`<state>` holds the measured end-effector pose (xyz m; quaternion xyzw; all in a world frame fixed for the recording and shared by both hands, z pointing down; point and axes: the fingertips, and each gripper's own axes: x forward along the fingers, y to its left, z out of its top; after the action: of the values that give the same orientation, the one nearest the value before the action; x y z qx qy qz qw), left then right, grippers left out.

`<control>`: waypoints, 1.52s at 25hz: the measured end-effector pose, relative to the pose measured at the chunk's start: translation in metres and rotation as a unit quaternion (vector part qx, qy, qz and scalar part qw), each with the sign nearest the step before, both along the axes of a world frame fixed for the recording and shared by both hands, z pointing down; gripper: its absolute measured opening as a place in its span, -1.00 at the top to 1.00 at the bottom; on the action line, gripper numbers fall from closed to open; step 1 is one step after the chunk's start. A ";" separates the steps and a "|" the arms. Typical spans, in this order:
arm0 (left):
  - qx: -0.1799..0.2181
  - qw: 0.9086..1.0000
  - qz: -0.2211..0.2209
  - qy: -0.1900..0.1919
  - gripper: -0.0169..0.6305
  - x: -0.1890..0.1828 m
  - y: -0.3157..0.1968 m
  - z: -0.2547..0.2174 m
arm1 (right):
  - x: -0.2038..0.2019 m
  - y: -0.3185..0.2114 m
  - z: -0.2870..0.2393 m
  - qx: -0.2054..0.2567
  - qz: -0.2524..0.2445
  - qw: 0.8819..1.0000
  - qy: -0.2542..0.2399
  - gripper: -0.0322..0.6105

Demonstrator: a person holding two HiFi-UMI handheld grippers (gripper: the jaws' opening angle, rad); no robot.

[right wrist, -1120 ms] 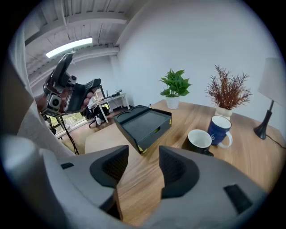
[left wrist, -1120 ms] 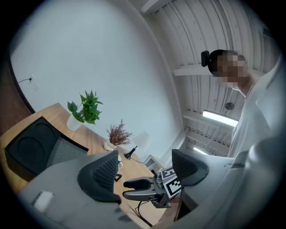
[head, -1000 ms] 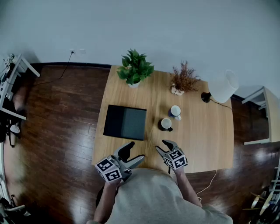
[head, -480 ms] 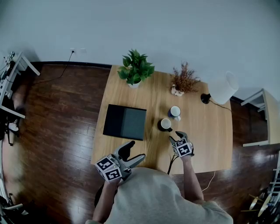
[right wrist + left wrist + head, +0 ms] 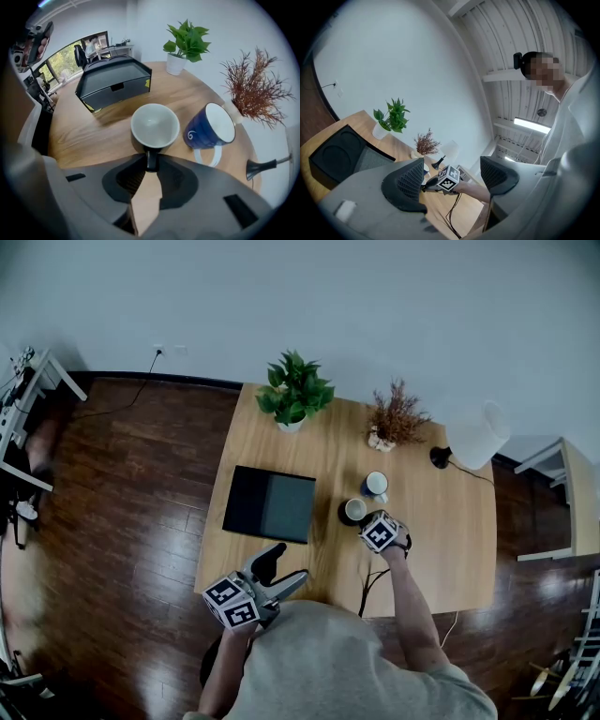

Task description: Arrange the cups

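Two cups stand right of centre on the wooden table (image 5: 441, 549). One is a black cup (image 5: 354, 510) (image 5: 155, 125) with a white inside, upright. A blue cup (image 5: 376, 484) (image 5: 208, 126) with a white handle stands just behind and to the right of it. My right gripper (image 5: 367, 519) (image 5: 151, 163) points steeply down at the black cup, shut on its handle (image 5: 151, 157). Near the table's front edge my left gripper (image 5: 286, 568) (image 5: 453, 180) is held level and open, with nothing between its jaws.
A black box with a drawer (image 5: 269, 503) (image 5: 112, 80) lies left of the cups. At the back stand a green potted plant (image 5: 293, 390), a dried plant (image 5: 395, 418) and a white lamp (image 5: 473, 435). A dark cable (image 5: 375, 582) trails over the front edge.
My right gripper moved from the table's front edge forward and down to the black cup, and its jaws went from wide open to shut on the handle. The left gripper stayed put.
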<state>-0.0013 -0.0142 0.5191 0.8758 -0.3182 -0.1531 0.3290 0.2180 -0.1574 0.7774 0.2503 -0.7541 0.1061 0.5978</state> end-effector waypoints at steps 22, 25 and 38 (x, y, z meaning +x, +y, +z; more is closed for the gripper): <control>-0.003 0.997 -0.077 0.026 -0.17 -0.055 0.006 0.006 | -0.314 -0.042 -0.089 0.054 -0.175 0.971 -0.155 0.64; -0.004 0.996 -0.087 0.023 -0.17 -0.064 0.009 0.009 | -0.327 -0.045 -0.079 0.040 -0.186 0.969 -0.156 0.64; -0.021 0.998 -0.059 0.015 -0.17 -0.046 0.008 0.013 | -0.227 -0.007 -0.071 0.037 -0.060 0.971 -0.229 0.55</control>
<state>-0.0471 -0.0066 0.5321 0.8459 -0.3675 -0.1787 0.3427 -0.0094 -0.1648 0.7068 0.1956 -0.8880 0.0966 0.4049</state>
